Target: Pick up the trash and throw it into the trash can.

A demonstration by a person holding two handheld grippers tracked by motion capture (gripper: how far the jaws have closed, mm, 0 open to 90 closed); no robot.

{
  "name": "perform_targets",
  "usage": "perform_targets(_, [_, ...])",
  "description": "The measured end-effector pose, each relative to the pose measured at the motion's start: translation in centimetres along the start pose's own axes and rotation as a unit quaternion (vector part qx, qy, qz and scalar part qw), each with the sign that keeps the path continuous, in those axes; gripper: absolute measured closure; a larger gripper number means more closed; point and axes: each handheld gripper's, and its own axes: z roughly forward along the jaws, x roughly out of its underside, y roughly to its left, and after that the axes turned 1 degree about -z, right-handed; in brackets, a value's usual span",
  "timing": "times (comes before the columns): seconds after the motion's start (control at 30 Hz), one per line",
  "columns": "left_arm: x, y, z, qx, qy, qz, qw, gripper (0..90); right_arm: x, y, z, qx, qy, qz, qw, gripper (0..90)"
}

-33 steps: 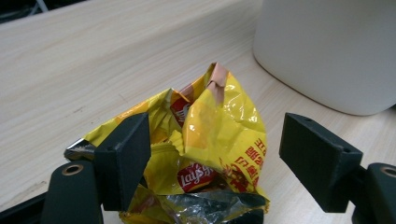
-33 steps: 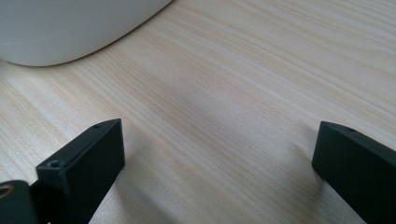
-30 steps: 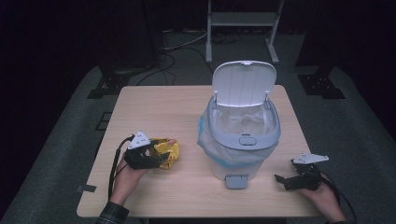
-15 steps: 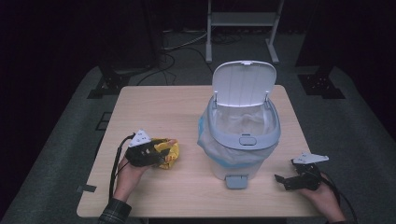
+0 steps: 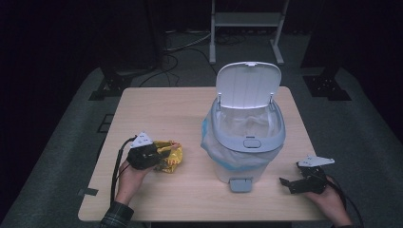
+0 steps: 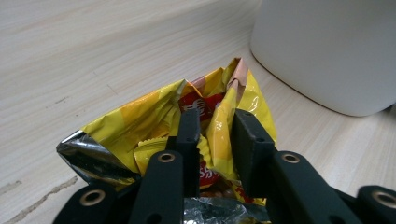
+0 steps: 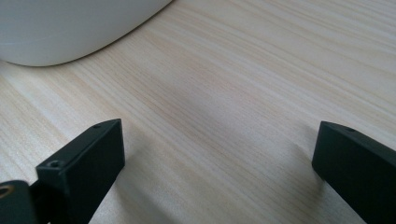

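Note:
A crumpled yellow snack bag (image 5: 175, 153) lies on the wooden table (image 5: 157, 109), left of a white pedal bin (image 5: 247, 137). My left gripper (image 5: 164, 154) lies low over the bag. Its jaws have just been closing, and in the left gripper view the left gripper (image 6: 215, 116) pinches a raised fold of the bag (image 6: 140, 116) between its pads. My right gripper (image 5: 288, 183) rests near the table's front right corner. In the right gripper view the right gripper (image 7: 219, 135) stands wide open over bare wood.
The bin's lid (image 5: 247, 85) stands up and open, and a clear liner with a blue edge hangs over its rim. Its foot pedal (image 5: 241, 184) juts toward the front edge. The bin's white wall (image 6: 327, 51) is just beyond the bag. Its base (image 7: 70, 28) lies ahead of the right gripper.
The left gripper's jaws have drawn together on the bag's fold. Neither hand has shifted, and the bin is as it was.

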Motion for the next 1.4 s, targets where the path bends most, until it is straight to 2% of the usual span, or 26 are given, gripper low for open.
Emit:
perform_targets(0.2, [-0.1,0.0,-0.3,0.004,0.004,-0.006,1.0,81.7,0.0,0.0,0.0,0.0,0.0,0.0,1.0,1.5])
perform_targets(0.3, [-0.2,0.0,-0.6,0.008,-0.003,-0.005,1.0,85.2,0.0,0.0,0.0,0.0,0.0,0.0,1.0,1.5])
perform_targets(0.67, [-1.2,-0.9,-1.2,0.032,-0.002,0.02,0.9993,85.5,0.0,0.0,0.0,0.0,0.0,0.0,1.0,1.5])
perform_targets(0.93, [-2.1,-1.2,-1.8,0.052,-0.019,0.028,0.9981,85.3,0.0,0.0,0.0,0.0,0.0,0.0,1.0,1.5])
perform_targets(1.17, [-3.4,-1.2,-2.7,0.081,-0.045,0.029,0.9953,85.4,0.0,0.0,0.0,0.0,0.0,0.0,1.0,1.5])
perform_targets(1.37, [-4.6,-1.5,-3.2,0.094,-0.057,0.037,0.9932,85.3,0.0,0.0,0.0,0.0,0.0,0.001,1.0,1.5])
perform_targets(1.4, [-5.0,-1.5,-3.4,0.101,-0.064,0.038,0.9921,85.3,0.0,0.0,0.0,0.0,0.0,0.0,1.0,1.5])
